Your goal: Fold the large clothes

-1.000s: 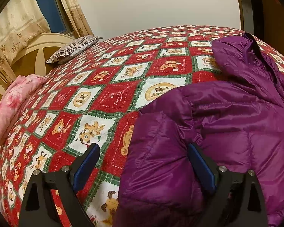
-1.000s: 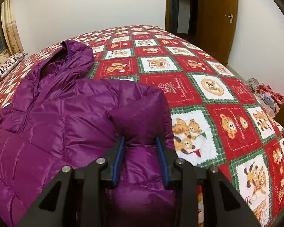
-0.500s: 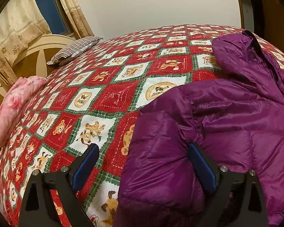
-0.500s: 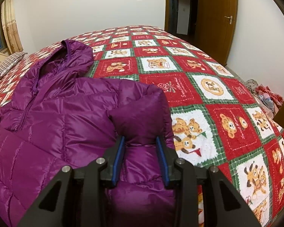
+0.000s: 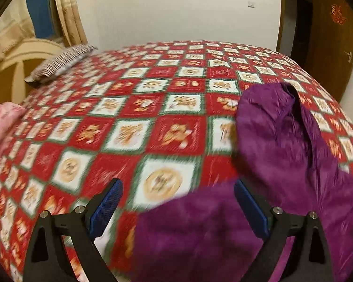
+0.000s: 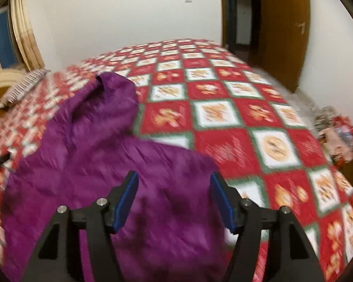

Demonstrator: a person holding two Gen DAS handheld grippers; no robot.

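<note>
While both views are smeared by motion, the state of the work can still be read: the purple down jacket [image 6: 120,164] lies on the red patchwork bedspread [image 6: 235,145], toward the near edge of the bed, with its hood [image 5: 270,108] stretched away toward the far side. The near part of the garment sits bunched and rounded rather than flat, so what has been achieved looks like a first tuck of the side or sleeve at most; no neat rectangle shows yet.

The right gripper [image 6: 174,195] has just been opening, and its blue pads now stand clear of the cloth, with purple fabric lying below and between them but nothing pinched. The left gripper [image 5: 178,202] is spread wide as well; the jacket's edge shows past its right-hand pad, while bare bedspread fills most of the gap between its fingers. Neither tool carries anything.

As a judgement, the task is early to middling: the jacket is laid out and one fold seems to have been set down and let go, but the hood remains extended, the body has not been doubled over, and the puffy filling will likely spring any loose fold back open. What remains, by this reading, is bringing the hood in, folding the body lengthwise, and pressing it flat. A striped pillow [image 5: 58,61] and a pink bundle [image 5: 2,122] at the bed's left side lie well apart from the jacket.
</note>
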